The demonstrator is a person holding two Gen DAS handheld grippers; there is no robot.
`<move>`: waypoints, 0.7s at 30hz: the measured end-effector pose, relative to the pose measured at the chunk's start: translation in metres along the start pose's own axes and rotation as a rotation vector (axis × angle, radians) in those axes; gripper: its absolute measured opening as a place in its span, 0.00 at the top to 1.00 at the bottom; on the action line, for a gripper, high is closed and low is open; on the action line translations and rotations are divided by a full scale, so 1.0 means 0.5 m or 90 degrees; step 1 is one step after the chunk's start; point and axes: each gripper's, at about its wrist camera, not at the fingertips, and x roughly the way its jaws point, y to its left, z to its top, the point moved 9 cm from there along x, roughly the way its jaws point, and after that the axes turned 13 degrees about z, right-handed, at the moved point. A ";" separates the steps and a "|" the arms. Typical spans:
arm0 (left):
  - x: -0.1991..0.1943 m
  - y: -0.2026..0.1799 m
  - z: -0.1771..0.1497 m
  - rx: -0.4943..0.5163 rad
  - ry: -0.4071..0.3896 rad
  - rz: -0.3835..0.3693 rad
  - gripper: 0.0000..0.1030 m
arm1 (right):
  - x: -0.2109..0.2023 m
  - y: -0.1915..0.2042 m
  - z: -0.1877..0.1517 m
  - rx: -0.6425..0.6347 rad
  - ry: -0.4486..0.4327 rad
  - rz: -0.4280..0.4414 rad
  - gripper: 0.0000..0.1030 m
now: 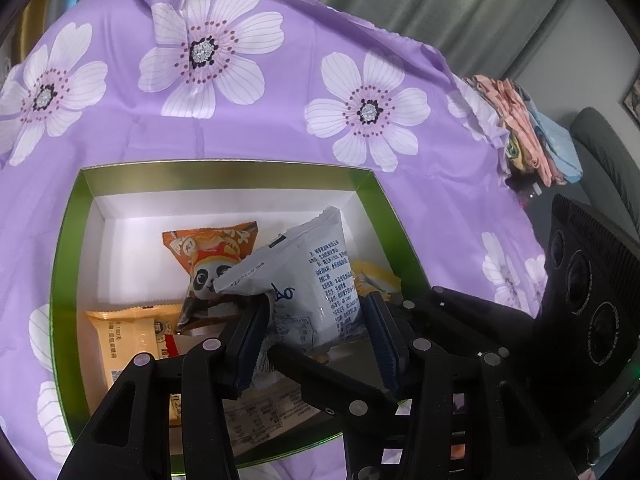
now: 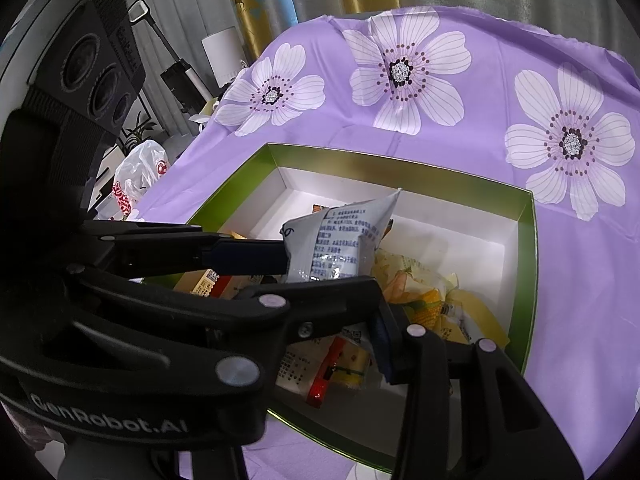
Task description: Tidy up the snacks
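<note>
A green-rimmed box (image 1: 224, 168) (image 2: 528, 260) with a white inside holds several snack packets. My left gripper (image 1: 316, 304) (image 2: 328, 270) is shut on a white packet with blue print (image 1: 308, 276) (image 2: 344, 236), holding it tilted above the others. Beneath it lie an orange panda packet (image 1: 216, 256), a pale orange packet (image 1: 128, 336), yellow packets (image 2: 424, 300) and a red-and-yellow packet (image 2: 336, 364). My right gripper (image 2: 320, 340) reaches into the box from the right, close under the white packet. Only its right pad (image 2: 384, 344) shows; the left gripper hides the other finger.
The box rests on a purple cloth with large white flowers (image 1: 280, 120) (image 2: 500, 100). A pile of folded fabric (image 1: 524, 132) sits past the cloth's right edge. A plastic bag (image 2: 140, 172) and an upright vacuum (image 2: 180, 76) stand beyond the left edge, with curtains behind.
</note>
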 end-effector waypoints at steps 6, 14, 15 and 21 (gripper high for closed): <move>0.001 0.010 -0.004 0.010 -0.006 0.039 0.45 | -0.006 -0.002 0.002 -0.005 0.001 -0.016 0.44; 0.000 0.022 -0.010 0.010 -0.005 0.069 0.32 | -0.012 -0.009 -0.004 0.001 0.004 -0.030 0.41; -0.002 0.023 -0.011 0.010 -0.007 0.073 0.32 | -0.013 -0.009 -0.004 0.001 0.003 -0.031 0.40; -0.039 0.032 -0.009 0.014 -0.033 0.097 0.24 | -0.029 0.001 -0.001 0.005 -0.008 -0.043 0.28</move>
